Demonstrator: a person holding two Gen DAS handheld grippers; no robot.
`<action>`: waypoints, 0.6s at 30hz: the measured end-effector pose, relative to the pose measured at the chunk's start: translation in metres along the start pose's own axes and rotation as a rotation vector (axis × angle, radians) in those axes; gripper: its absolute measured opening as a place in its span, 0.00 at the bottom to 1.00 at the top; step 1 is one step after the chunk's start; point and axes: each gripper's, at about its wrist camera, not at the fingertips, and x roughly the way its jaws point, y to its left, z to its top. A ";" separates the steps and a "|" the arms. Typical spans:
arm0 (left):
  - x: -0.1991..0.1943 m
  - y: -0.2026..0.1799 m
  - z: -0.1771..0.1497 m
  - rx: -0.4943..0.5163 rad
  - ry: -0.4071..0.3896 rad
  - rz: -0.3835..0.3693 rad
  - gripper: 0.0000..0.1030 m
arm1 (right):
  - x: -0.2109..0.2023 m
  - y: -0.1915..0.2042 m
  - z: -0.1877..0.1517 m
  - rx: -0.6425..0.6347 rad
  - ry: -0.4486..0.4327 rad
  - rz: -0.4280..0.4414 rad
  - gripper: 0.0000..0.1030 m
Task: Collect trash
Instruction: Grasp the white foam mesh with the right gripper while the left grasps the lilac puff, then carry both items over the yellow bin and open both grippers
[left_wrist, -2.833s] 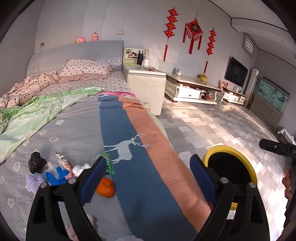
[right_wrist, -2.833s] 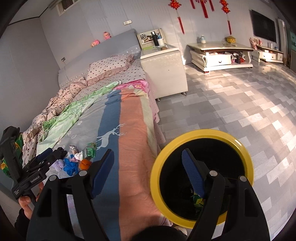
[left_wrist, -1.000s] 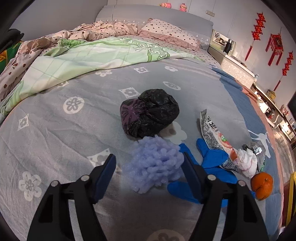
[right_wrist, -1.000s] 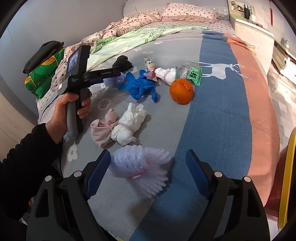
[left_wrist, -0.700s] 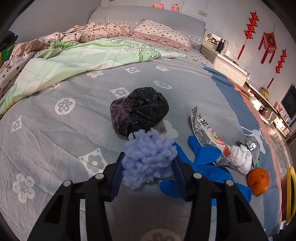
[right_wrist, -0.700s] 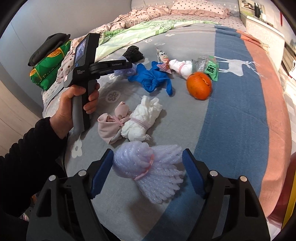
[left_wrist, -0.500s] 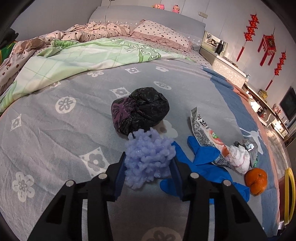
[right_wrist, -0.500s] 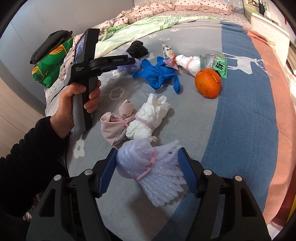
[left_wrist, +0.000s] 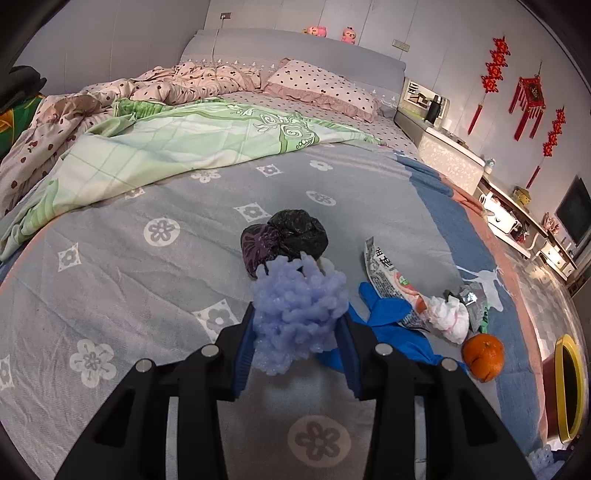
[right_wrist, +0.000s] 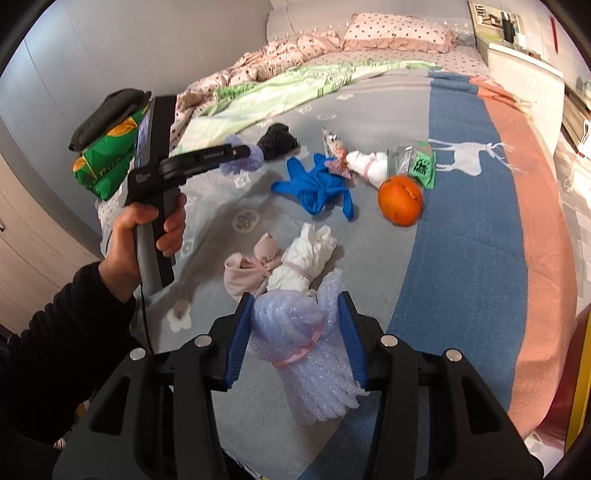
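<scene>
My left gripper (left_wrist: 297, 334) is shut on a purple foam wad (left_wrist: 300, 315) and holds it just above the grey bedspread; the wad also shows in the right wrist view (right_wrist: 242, 157). My right gripper (right_wrist: 295, 332) is shut on a lilac bubble-wrap bundle (right_wrist: 310, 354) tied with a pink band. On the bed lie a black bag (left_wrist: 291, 238), a blue glove (left_wrist: 391, 325), a snack wrapper (left_wrist: 388, 277), a white tissue wad (left_wrist: 450, 317), an orange (left_wrist: 483, 356), and a pink-and-white tied bundle (right_wrist: 280, 264).
The yellow-rimmed bin (left_wrist: 570, 384) stands on the floor past the bed's right edge. A green quilt (left_wrist: 177, 147) and pillows lie at the head of the bed. Folded clothes (right_wrist: 107, 147) are stacked to the left. A white nightstand (left_wrist: 447, 158) stands right of the bed.
Both grippers have closed: the left on the purple foam wad, the right on the bubble-wrap bundle. Both bundles are now lifted slightly off the bedspread.
</scene>
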 end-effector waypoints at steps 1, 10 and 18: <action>-0.005 -0.001 0.001 0.002 -0.005 -0.003 0.37 | -0.006 0.000 0.001 0.003 -0.011 0.005 0.43; -0.054 -0.030 0.004 0.048 -0.060 -0.034 0.37 | -0.059 -0.004 0.004 0.030 -0.113 -0.002 0.44; -0.093 -0.074 0.005 0.096 -0.100 -0.088 0.37 | -0.117 -0.016 0.004 0.062 -0.219 -0.033 0.44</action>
